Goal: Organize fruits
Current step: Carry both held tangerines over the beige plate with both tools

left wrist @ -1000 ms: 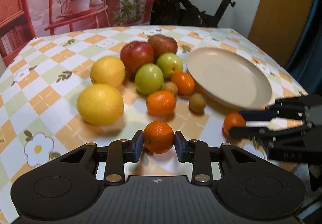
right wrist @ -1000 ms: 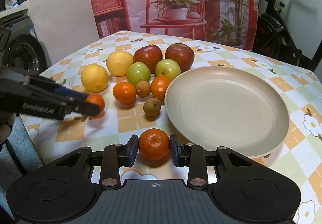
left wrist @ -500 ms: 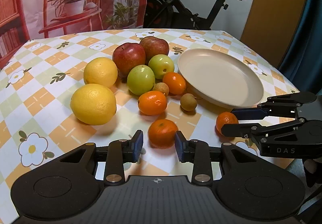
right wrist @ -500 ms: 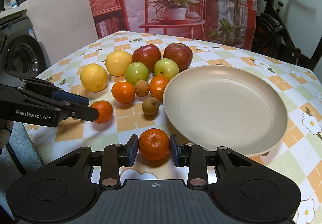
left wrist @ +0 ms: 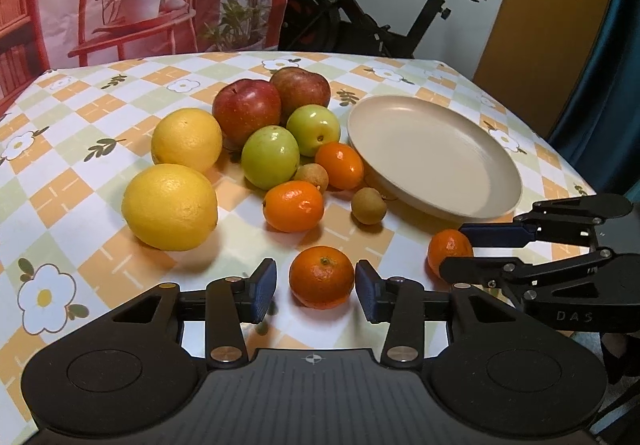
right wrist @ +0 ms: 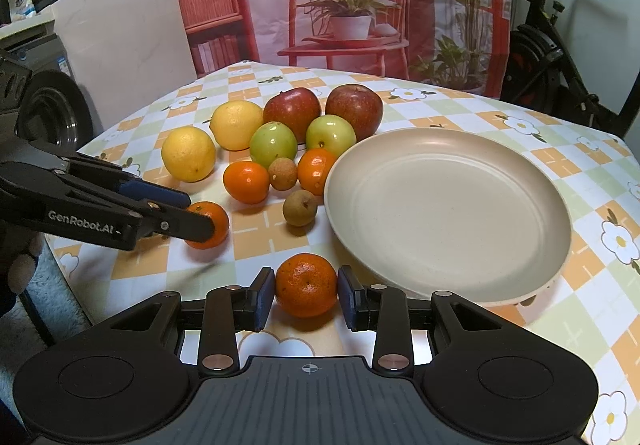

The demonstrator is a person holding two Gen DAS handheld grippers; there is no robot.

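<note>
So your left claw (left wrist: 316, 285) just let go. A second ago it was clamped on that mandarin (left wrist: 322, 277), now the pads sit apart with it loose on the counter (left wrist: 100, 181) between them. Your right claw (right wrist: 307, 293) is clamped on its own mandarin (right wrist: 306, 285), right by the plate (right wrist: 452, 297), which holds nothing yet. I'd guess that one goes in first.

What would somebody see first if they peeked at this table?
Probably the heap of fruit in the middle of the checked flowery tablecloth: two lemons, red apples, green ones and little oranges. Right beside the heap sits a big empty beige plate. Up close, the right gripper squeezes a mandarin, while the left gripper stands open around another mandarin.
</note>
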